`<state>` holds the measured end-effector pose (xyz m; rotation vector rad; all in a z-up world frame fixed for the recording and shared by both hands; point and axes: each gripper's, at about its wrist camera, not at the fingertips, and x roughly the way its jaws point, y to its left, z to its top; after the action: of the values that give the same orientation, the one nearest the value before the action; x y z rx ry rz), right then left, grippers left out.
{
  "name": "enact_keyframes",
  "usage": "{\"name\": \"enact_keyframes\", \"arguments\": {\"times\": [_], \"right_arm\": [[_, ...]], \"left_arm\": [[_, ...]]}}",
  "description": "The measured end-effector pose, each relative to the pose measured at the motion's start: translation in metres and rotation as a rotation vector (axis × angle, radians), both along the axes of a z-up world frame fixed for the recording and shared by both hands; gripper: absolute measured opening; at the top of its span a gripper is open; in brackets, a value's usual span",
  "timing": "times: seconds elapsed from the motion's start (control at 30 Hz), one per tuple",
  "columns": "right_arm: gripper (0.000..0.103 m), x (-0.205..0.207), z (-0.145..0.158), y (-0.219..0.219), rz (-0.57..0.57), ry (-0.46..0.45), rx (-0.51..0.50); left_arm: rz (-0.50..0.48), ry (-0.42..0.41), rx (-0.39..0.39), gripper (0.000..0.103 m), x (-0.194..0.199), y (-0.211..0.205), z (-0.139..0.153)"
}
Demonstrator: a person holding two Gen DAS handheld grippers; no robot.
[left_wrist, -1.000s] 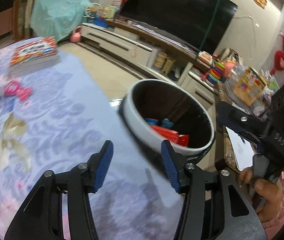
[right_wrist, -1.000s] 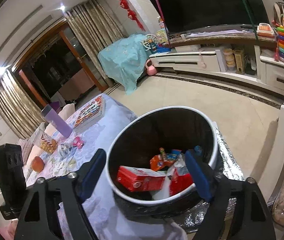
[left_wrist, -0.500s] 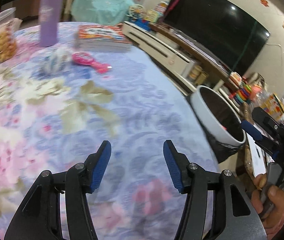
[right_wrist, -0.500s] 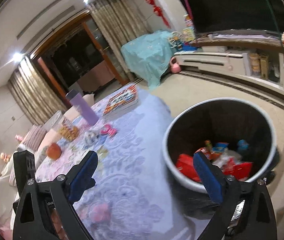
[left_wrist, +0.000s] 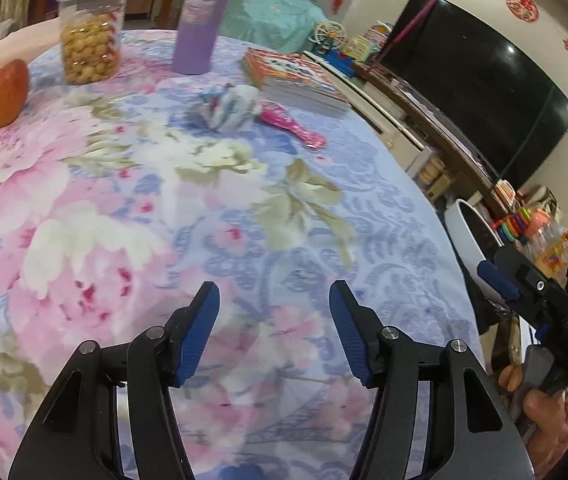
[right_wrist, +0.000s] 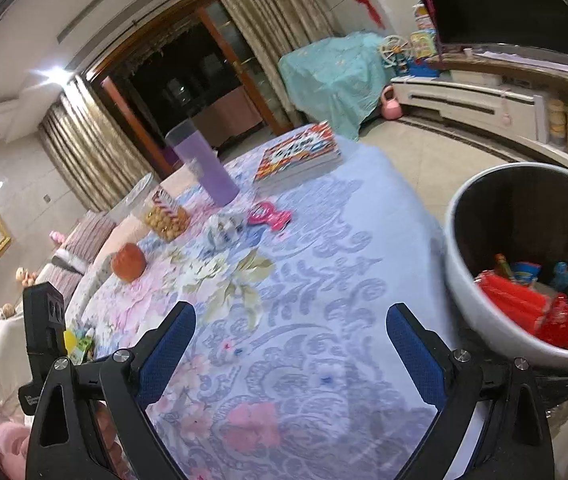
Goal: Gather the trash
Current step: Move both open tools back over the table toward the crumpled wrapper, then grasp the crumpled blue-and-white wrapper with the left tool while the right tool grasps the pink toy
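Fingers on both grippers spread apart, nothing between them: left gripper point(left_wrist: 274, 330) jaws have just been opening over bare floral tablecloth point(left_wrist: 132, 208), right gripper point(right_wrist: 289, 350) jaws have just widened and stand very wide above the near tablecloth. Crumpled wrapper point(left_wrist: 230, 106) lies far on the table, just beside a pink toy point(left_wrist: 291, 126) and near the book point(left_wrist: 291, 80); print on it too blurred to read. Purple bottle point(left_wrist: 200, 24) top is cut off by the frame; snack jar point(left_wrist: 92, 32) and orange fruit point(left_wrist: 2, 94) sit far left. Trash bin point(right_wrist: 463, 280) stands off the table's right edge, partly cut by the frame; red packaging point(right_wrist: 523, 308) inside, other bits too small to name. In the left wrist view the bin shows only as a white sliver behind the right gripper. Small yellow-green item point(right_wrist: 78, 342) at near left is half hidden behind the left gripper's body.
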<state>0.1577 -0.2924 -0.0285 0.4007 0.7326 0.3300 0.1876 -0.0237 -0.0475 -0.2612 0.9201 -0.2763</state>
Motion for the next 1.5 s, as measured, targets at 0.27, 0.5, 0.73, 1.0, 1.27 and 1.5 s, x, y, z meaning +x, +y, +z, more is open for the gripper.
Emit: {"name": "enact_keyframes", "arguments": {"times": [0.27,0.5,0.73,1.0,1.27,1.5], "right_arm": [[0.098,0.013,-0.011,0.026,0.043,0.015,-0.037],[0.098,0.026,-0.02,0.037,0.06,0.031,-0.071],[0.1,0.045,-0.024,0.05,0.088,0.037,-0.107],[0.102,0.077,-0.029,0.059,0.123,0.051,-0.161],[0.102,0.107,-0.031,0.066,0.145,0.051,-0.177],[0.101,0.135,-0.03,0.068,0.133,0.033,-0.192]], "left_arm": [[0.039,-0.012,0.049,0.061,0.002,0.016,-0.003],[0.067,-0.005,0.063,0.067,0.009,0.025,-0.009],[0.086,0.008,0.067,0.076,0.022,0.032,-0.014],[0.099,0.008,0.079,0.08,0.043,0.038,-0.013],[0.091,-0.005,0.099,0.081,0.071,0.037,-0.01],[0.077,-0.013,0.101,0.081,0.099,0.034,-0.009]]}}
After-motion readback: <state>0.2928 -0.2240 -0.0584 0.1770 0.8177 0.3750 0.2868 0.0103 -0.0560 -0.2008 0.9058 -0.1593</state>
